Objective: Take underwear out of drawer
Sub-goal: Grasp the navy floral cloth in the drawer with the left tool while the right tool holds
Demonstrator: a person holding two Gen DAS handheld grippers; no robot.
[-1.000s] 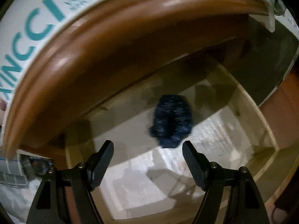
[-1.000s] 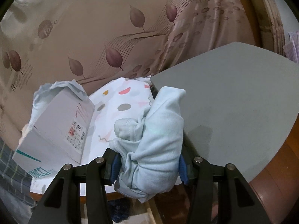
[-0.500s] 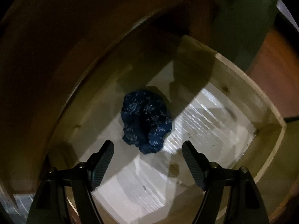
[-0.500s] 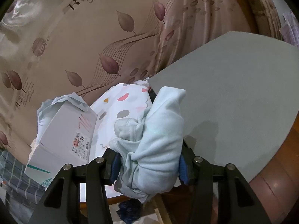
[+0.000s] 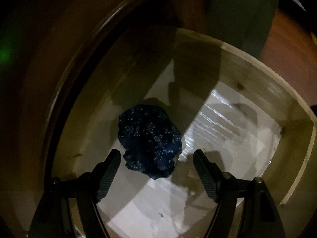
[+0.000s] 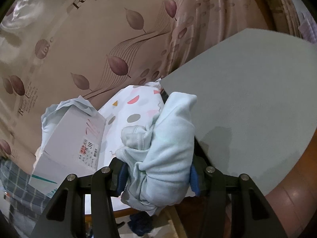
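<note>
Compared with a second ago, the left gripper (image 5: 156,158) has dropped below the brown cabinet edge and into the drawer (image 5: 293,158); the lettered white box that filled the upper left of its view is gone, and the dark blue underwear (image 5: 149,140) now looms larger, lying just ahead of the fingertips. The fingers stand spread wide, as before, with nothing between the pads. The right gripper (image 6: 156,175) has hardly shifted — its blue-padded fingers stay pinched on a bundle of pale blue underwear (image 6: 164,154), held above the furniture top.

The drawer is a shallow box of pale, unfinished wood with a whitish, streaky floor, half in shadow. The dark blue underwear sits crumpled on that floor near the rear left, a rounded lump speckled with small light dots. A reddish-brown floor (image 5: 287,59) shows beyond the drawer's far corner.

In the right wrist view a flat grey board (image 6: 257,99) lies at right, its corner touching a white cloth (image 6: 134,107) printed with coloured shapes. A grey cardboard box (image 6: 73,138) with a label rests beside it. A beige curtain (image 6: 118,39) with leaf motifs hangs behind. The held bundle is soft knit, folded and creased.
</note>
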